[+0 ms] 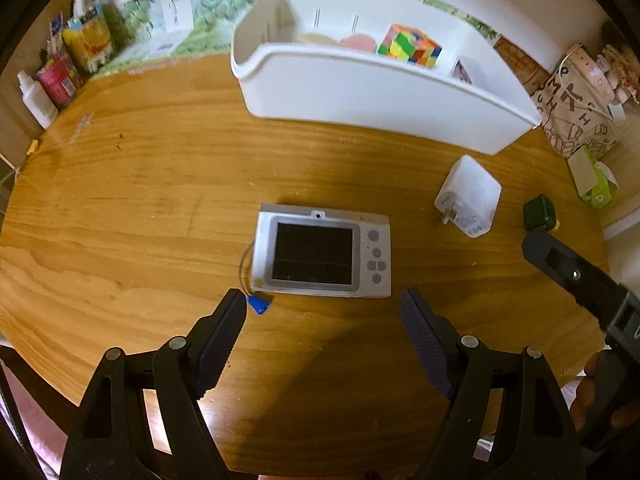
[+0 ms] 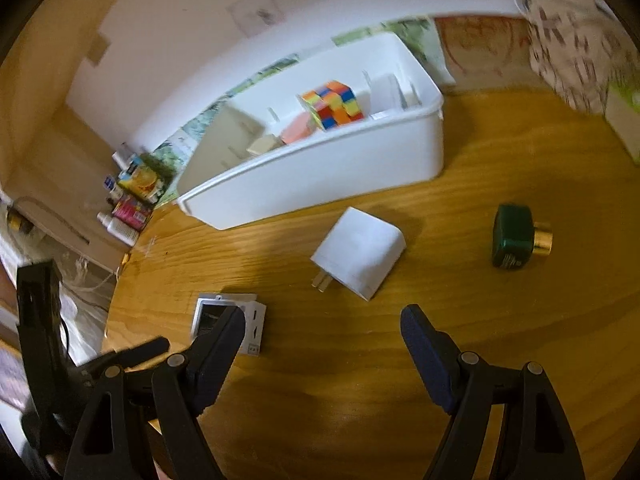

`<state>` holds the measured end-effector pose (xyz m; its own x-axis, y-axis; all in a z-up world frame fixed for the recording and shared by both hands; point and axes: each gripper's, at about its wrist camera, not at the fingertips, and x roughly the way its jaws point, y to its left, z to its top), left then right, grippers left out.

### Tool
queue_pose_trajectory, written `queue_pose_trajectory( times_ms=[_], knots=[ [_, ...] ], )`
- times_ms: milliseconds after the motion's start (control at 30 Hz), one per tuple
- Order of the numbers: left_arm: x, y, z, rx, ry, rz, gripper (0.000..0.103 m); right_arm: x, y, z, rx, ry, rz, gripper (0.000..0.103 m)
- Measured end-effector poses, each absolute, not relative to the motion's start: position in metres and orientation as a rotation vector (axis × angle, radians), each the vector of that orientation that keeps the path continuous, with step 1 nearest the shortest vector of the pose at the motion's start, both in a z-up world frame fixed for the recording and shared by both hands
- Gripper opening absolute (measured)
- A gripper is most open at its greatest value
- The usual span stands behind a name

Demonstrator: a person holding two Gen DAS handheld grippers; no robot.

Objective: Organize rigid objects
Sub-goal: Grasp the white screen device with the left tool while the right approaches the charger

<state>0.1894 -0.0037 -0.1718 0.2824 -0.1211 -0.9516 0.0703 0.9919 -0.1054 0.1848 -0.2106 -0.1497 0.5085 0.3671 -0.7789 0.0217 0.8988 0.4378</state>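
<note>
A small grey camera (image 1: 322, 252) lies screen-up on the wooden table, just ahead of my left gripper (image 1: 324, 304), whose jaws stand open and empty above it. Right of it lie a white plug adapter (image 1: 468, 196) and a dark green bottle (image 1: 540, 211) with a gold cap. In the right wrist view my right gripper (image 2: 322, 320) hangs open and empty over bare wood, with the adapter (image 2: 360, 254) just ahead, the green bottle (image 2: 516, 236) to the right and the camera (image 2: 254, 320) partly behind its left finger. A colourful puzzle cube (image 1: 408, 46) sits in the white bin (image 1: 360, 92).
The bin (image 2: 320, 172) also holds a pink and a beige item. Bottles and packets (image 1: 60, 68) crowd the back left corner. A printed bag (image 1: 572, 112) and a green tissue box (image 1: 596, 184) stand at the right. The table's rounded edge runs close below both grippers.
</note>
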Motion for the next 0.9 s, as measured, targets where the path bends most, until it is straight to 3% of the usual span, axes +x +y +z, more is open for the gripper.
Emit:
queue_pose_trajectory(
  times_ms=[900],
  knots=[
    [0.241, -0.023, -0.223, -0.133, 1.593, -0.074, 0.085, 0.247, -0.215, -0.194, 0.507, 1.231, 0.125, 0.081]
  ],
)
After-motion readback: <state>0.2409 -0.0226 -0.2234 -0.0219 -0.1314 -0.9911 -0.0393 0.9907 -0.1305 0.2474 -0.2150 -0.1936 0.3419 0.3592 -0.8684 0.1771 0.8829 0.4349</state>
